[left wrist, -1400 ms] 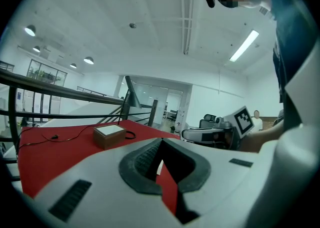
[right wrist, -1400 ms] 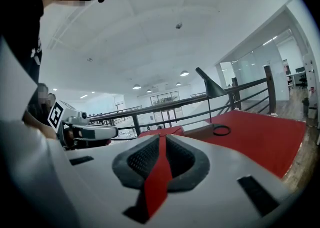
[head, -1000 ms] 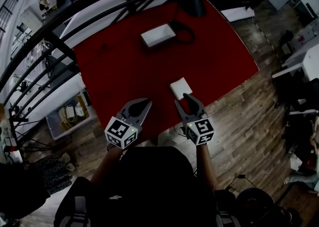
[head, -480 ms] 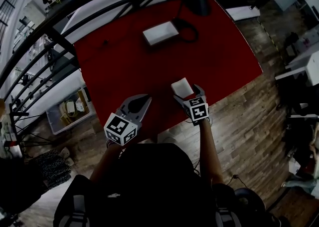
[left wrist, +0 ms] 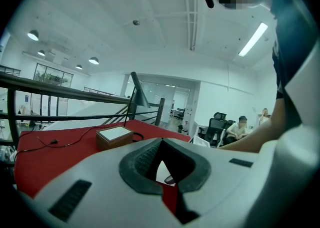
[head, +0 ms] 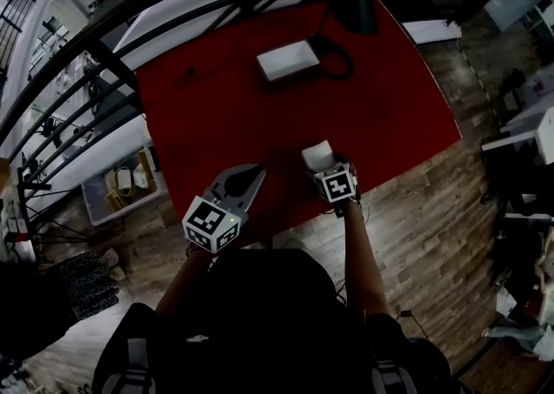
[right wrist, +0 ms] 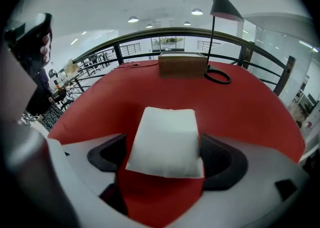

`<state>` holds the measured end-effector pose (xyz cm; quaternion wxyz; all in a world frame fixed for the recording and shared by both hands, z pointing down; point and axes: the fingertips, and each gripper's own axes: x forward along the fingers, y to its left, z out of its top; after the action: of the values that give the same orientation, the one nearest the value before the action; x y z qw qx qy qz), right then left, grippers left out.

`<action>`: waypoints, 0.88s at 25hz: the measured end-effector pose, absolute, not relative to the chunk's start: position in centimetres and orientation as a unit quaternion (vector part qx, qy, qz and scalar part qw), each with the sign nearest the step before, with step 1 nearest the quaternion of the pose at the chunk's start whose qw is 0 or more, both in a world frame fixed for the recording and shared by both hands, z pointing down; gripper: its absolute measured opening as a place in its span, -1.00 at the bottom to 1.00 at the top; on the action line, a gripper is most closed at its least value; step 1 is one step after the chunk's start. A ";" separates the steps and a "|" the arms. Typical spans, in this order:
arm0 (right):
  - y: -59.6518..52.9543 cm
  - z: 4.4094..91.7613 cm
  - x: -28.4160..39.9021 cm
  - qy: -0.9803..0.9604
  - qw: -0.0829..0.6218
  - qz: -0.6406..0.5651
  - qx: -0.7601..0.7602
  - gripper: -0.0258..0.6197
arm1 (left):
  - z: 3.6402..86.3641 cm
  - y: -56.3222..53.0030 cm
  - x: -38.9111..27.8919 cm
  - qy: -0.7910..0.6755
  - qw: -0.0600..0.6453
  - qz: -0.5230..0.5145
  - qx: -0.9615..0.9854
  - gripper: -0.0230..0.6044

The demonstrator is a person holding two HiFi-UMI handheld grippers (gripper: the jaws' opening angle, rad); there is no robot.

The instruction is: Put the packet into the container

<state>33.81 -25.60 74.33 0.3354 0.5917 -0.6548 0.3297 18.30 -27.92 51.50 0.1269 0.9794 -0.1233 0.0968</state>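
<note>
Grasp step: packet (right wrist: 165, 141) near counter (head: 216, 124) front edge, straddled by right gripper (right wrist: 162, 154), fingers just spread wide, not pinching. Next: squeeze, lift, carry to container (head: 288, 61) by far edge. Left gripper (left wrist: 160, 144) closed, empty.

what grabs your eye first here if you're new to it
The bright red table fills the head view. Near its front edge a white packet lies between the jaws of the right gripper, which have just been opening. Far back stands the container, by a black lamp.
</note>
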 end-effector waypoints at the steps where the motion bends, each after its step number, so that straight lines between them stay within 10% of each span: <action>1: -25.7 74.4 34.0 -0.653 0.340 0.328 0.591 0.45 | 51.5 -28.0 18.3 -0.125 0.128 0.096 0.979 -0.92; 22: -34.5 69.7 37.1 -0.669 0.322 0.298 0.600 0.24 | 51.5 -31.7 18.6 -0.182 0.134 0.092 0.970 -0.92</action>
<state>37.06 -34.47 69.68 0.3222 0.6000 -0.6690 0.2977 18.60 -31.75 51.49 0.1341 0.9697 -0.1823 0.0916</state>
